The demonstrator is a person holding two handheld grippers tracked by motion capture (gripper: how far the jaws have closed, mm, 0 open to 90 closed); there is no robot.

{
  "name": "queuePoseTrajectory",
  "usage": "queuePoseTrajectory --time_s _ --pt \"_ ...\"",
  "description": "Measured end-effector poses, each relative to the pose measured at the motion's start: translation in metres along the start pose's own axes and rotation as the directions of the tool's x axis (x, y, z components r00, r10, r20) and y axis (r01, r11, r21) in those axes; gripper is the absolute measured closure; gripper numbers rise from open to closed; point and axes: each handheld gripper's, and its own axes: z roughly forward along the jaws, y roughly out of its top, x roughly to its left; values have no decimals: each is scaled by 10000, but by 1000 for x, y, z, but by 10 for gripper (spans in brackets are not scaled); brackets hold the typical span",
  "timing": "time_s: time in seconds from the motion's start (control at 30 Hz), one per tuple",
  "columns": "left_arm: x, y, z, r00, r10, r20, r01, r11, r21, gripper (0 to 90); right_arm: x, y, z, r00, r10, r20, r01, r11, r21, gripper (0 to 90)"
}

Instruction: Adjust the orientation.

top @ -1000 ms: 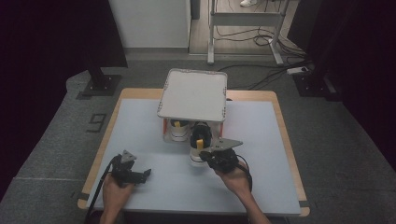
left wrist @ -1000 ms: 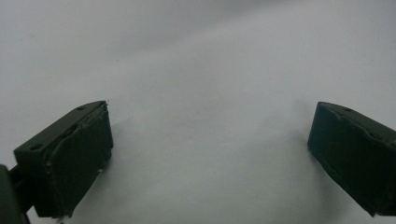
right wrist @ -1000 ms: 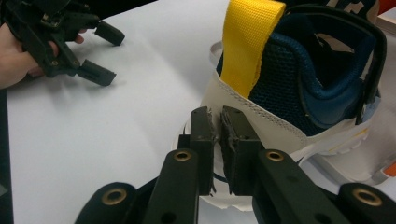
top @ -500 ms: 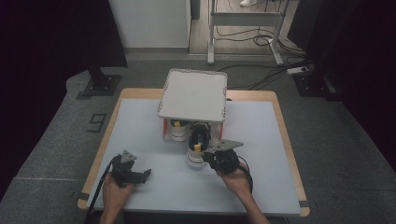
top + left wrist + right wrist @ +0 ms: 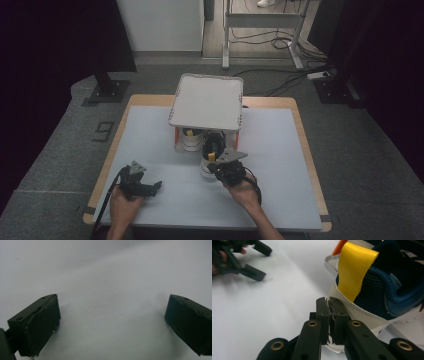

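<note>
A white and navy shoe [image 5: 212, 149] with a yellow heel loop [image 5: 355, 270] stands on the table in front of a small rack. My right gripper [image 5: 212, 167] is at its heel. In the right gripper view the jaws have just been closing and are pinched on the white heel edge [image 5: 352, 308] of the shoe, so the right gripper [image 5: 329, 303] is shut on it. My left gripper [image 5: 157, 186] rests low on the mat at the front left. Its jaws stand wide apart with bare mat between them [image 5: 112, 315]. It also appears far off in the right gripper view [image 5: 265, 264].
A rack with a white tray top [image 5: 207, 102] stands at the table's far middle, with a second white shoe [image 5: 191, 139] under it. A pale mat [image 5: 285, 165] covers the wooden table. Dark floor, stands and cables lie beyond.
The right gripper has shifted slightly at the shoe's heel. The left gripper and the rack have stayed put.
</note>
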Motion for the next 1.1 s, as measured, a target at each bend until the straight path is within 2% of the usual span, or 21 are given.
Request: queuePoseTrajectory --time_s 0.07,0.13,0.3,0.53,1.1 --pt "0 0 0 10000 0 -1 0 10000 0 0 -4 0 1 9999 53 98 -53 10000 -17 857" --pt "0 0 0 10000 -2 -7 2 10000 -8 0 -10 -1 1 9998 205 -15 -205 9996 -176 863" --pt "0 0 0 10000 1 -2 -1 10000 0 0 -14 3 4 10000 25 -76 -27 9996 -270 882" --pt "0 0 0 10000 -1 -3 1 10000 -2 0 -15 7 5 10000 17 -53 -19 9992 -411 888" --pt "0 0 0 10000 -1 -7 1 10000 -11 0 -15 4 5 10000 69 -33 -70 9992 -391 889"
